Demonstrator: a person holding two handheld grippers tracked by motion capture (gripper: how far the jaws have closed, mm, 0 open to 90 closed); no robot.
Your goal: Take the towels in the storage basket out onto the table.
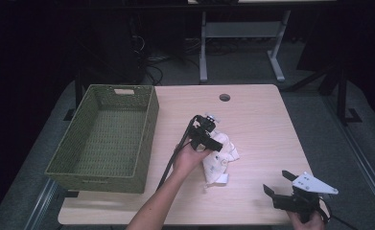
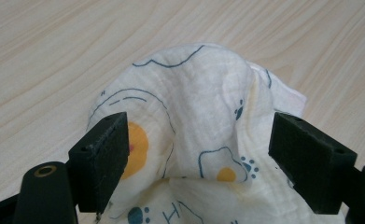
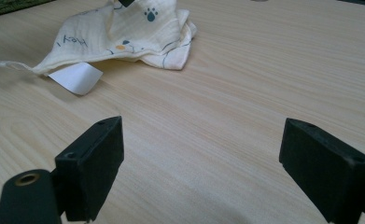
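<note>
High view puts your left gripper (image 1: 213, 139) over a crumpled cloth (image 1: 219, 160) near the middle of the wooden table (image 1: 262, 124); your left hand (image 1: 187, 158) grips it from the near side, its cable trailing back along your forearm. Left gripper view shows the cloth best: pale cream, soft and wrinkled, printed with fried-egg shapes in yellow and orange, dark blue outlines and small paw prints; it bulges up in a hump between your jaws, which stand wide apart on either side of it; whether the pads touch the fabric is hard to tell, and the cloth's near edge is cut off at the bottom of that view. Right gripper view shows your right gripper (image 3: 201, 175) with its jaws spread wide over bare wood, nothing between them; the cloth (image 3: 138, 32) lies well ahead and to the left of it, with a white label (image 3: 75, 77) sticking out of its near edge and some dark lettering too small to read; the top of the cloth is cut off there. In the high view your right gripper sits at the near right corner, your right hand (image 1: 305, 221) partly out of frame; a green woven basket (image 1: 146, 129) stands left of your left gripper, apart from the cloth.
</note>
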